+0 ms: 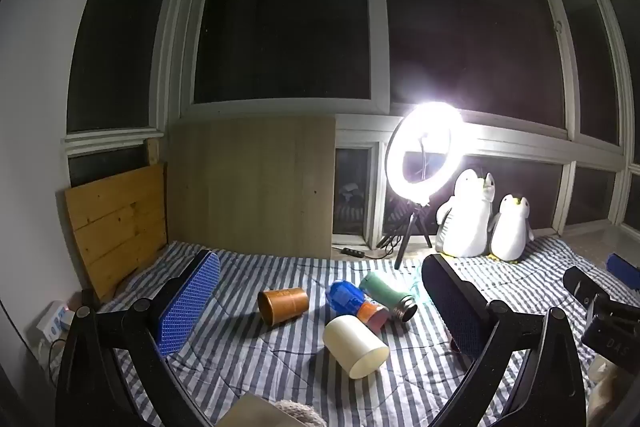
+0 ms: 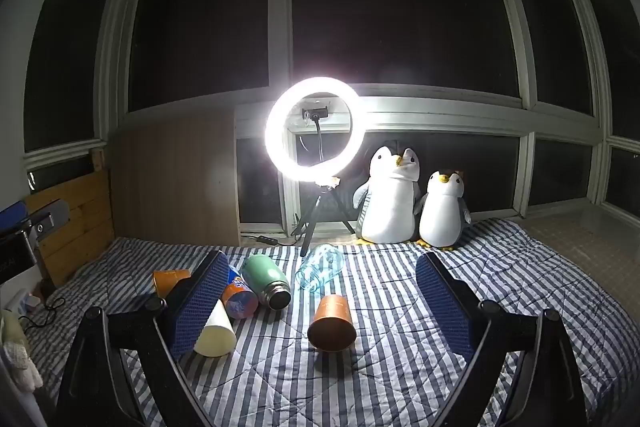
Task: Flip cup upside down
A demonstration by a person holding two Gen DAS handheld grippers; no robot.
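Note:
Several cups lie on their sides on the striped bedspread [image 2: 400, 367]. A brown cup [image 2: 332, 323] lies between my right gripper's [image 2: 321, 259] open fingers, mouth toward the camera. A cream cup [image 2: 216, 333] lies by the left blue pad [image 2: 200, 303]. Behind it are an orange-and-blue can [image 2: 239, 298], a green bottle [image 2: 266, 281], a clear glass jar [image 2: 320, 266] and a second brown cup [image 2: 170, 279]. My left gripper [image 1: 319, 261] is open and empty above the cream cup [image 1: 354, 345], the brown cup [image 1: 282, 305], the can [image 1: 356, 303] and the bottle [image 1: 386, 295].
A lit ring light on a tripod [image 2: 314, 129] and two plush penguins [image 2: 390, 201] stand at the bed's far edge under the windows. Wooden boards [image 1: 120, 223] lean at the left wall, with a power strip [image 1: 54, 319] below. The right gripper's body [image 1: 596, 307] shows at the right.

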